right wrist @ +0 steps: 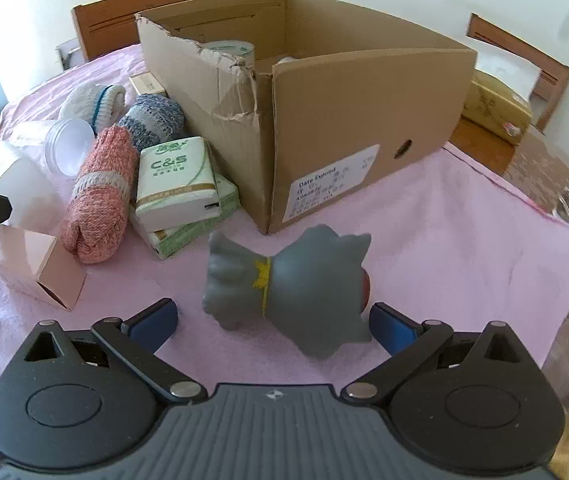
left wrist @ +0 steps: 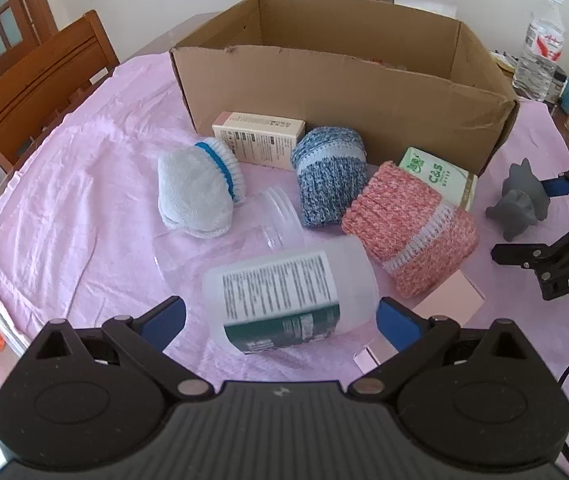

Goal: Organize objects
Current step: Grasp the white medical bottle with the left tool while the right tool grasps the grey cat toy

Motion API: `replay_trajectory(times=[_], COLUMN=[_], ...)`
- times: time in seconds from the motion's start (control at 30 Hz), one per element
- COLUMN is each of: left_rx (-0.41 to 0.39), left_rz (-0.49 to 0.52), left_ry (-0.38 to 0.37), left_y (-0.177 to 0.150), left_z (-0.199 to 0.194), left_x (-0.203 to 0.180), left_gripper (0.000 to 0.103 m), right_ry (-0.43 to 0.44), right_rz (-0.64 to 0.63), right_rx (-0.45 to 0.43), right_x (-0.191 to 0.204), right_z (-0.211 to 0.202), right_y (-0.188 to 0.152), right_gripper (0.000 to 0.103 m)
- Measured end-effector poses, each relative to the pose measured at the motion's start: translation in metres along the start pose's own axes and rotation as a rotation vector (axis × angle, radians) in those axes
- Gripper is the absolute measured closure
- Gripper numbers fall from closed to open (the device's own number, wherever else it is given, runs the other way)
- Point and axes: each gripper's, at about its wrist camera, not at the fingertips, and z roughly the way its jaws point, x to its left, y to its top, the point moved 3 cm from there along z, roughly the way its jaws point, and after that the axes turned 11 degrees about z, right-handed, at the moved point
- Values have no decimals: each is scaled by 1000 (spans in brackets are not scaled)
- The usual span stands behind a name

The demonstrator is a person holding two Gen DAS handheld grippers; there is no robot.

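Left gripper (left wrist: 280,316): fingers wide apart, straddling the white plastic bottle (left wrist: 288,296), one blue pad at 9 o'clock of it, one at 3 o'clock. Whether either pad touches the plastic, I cannot tell.

Right gripper (right wrist: 272,320): fingers spread too, flanking the grey toy figure (right wrist: 284,288). The right pad sits just beside the toy's wide end; the left pad is well apart from it.

Bottle position: lying on its side on the pink tablecloth (left wrist: 84,184), at 6 o'clock of the cardboard box (left wrist: 344,92), with a clear cup (left wrist: 244,232) at its 11 o'clock and the pink knitted sock roll (left wrist: 408,236) at its 2 o'clock.

Bottle axis: in the left wrist view the long axis runs from about 5 o'clock near the gripper up toward 12 o'clock; green label end nearest the wrist.

Toy position: on the cloth at 6 o'clock of the box corner, with the tissue packs (right wrist: 180,184) at its 10 o'clock.

Toy axis: lying across the right wrist view, roughly 9 to 3 o'clock, yellow collar across its narrow waist.

Step in hand, by my reading: close on both items for the box.

Doing it well: centre the bottle between the pads and squeeze across its round body, as smooth plastic may roll. For the toy, shift left so both pads meet it evenly.
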Motion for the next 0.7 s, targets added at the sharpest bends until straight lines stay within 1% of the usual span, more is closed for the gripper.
replay_trajectory(times=[0.2, 0.3, 0.5, 0.6, 0.7], left_rx=[20, 38, 49, 50, 57], left_rz=[-13, -37, -93, -110, -124], left_ry=[4, -8, -16, -23, -31], left_y=[3, 4, 6, 6, 4], left_z=[6, 10, 14, 15, 16], left_x=[-6, -7, -5, -3, -1], left_gripper=[2, 2, 4, 6, 13], right_ry=[18, 20, 26, 24, 24], right_rz=[-23, -24, -35, -37, -38], right_rx=[-1, -3, 9, 22, 32], right_x=[-3, -6, -8, -8, -8], right_z=[7, 9, 12, 12, 12], right_y=[7, 10, 14, 15, 16], right_gripper=[0, 0, 0, 0, 0])
